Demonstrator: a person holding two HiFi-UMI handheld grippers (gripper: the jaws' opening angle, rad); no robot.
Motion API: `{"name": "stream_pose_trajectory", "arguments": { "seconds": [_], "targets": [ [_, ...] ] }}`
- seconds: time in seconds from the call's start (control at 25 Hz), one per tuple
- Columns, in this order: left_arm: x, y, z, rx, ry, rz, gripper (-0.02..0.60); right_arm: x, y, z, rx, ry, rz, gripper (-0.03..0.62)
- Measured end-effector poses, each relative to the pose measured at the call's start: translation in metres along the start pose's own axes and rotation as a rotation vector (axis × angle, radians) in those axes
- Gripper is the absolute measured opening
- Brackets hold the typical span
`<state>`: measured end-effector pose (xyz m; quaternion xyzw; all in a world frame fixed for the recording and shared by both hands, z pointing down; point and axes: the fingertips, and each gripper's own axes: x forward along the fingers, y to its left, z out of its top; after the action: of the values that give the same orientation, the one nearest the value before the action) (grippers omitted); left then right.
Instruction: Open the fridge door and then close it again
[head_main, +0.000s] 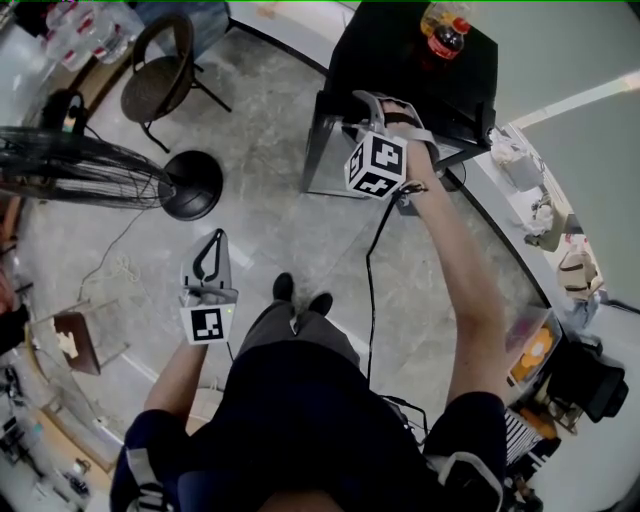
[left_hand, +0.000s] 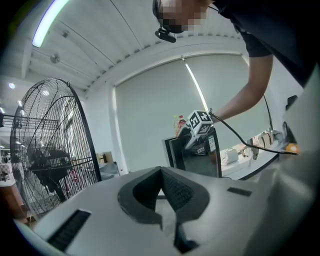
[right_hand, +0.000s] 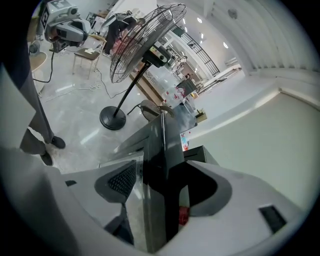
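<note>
A small black fridge (head_main: 400, 60) stands ahead of me on the floor, with its glass door (head_main: 330, 150) swung partly out to the left. My right gripper (head_main: 368, 108) grips the door's free edge from above. In the right gripper view the dark door edge (right_hand: 160, 190) fills the gap between the two pads (right_hand: 122, 181). My left gripper (head_main: 214, 243) hangs shut and empty at my left side, well away from the fridge. In the left gripper view its jaws (left_hand: 161, 175) meet with nothing between them, and the fridge (left_hand: 197, 157) shows beyond.
Drink bottles (head_main: 446, 30) stand on top of the fridge. A tall pedestal fan (head_main: 80, 168) with a round base (head_main: 191, 185) stands at the left, a chair (head_main: 160, 80) behind it. A black cable (head_main: 370, 290) trails from my right hand. A cluttered counter (head_main: 540, 220) runs along the right.
</note>
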<state>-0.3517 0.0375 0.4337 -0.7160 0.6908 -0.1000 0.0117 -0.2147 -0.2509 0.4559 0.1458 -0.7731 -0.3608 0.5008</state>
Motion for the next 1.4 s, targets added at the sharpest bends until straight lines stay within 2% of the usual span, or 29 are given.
{"name": "stream_pose_trajectory", "arguments": {
  "seconds": [0.36,0.52,0.68,0.8,1.0,1.4],
  "targets": [
    [0.006,-0.004,0.001,0.0,-0.007,-0.021,0.023,0.018,-0.02,-0.007,0.043,0.028,-0.042,0.327],
    [0.01,-0.008,0.001,0.085,-0.002,-0.062,0.022,0.024,-0.027,-0.011,0.059,0.047,-0.062,0.328],
    [0.01,-0.01,0.001,-0.017,-0.009,-0.037,0.022,0.027,-0.032,-0.014,0.063,0.071,-0.092,0.328],
    [0.01,-0.012,0.0,-0.007,-0.007,-0.048,0.021,0.029,-0.036,-0.014,0.042,0.077,-0.132,0.318],
    [0.01,-0.011,-0.001,-0.012,-0.008,-0.05,0.023,0.032,-0.041,-0.015,0.052,0.059,-0.132,0.313],
    [0.011,-0.009,-0.002,-0.009,-0.003,-0.049,0.022,0.041,-0.049,-0.022,0.07,0.089,-0.152,0.311]
  ]
}}
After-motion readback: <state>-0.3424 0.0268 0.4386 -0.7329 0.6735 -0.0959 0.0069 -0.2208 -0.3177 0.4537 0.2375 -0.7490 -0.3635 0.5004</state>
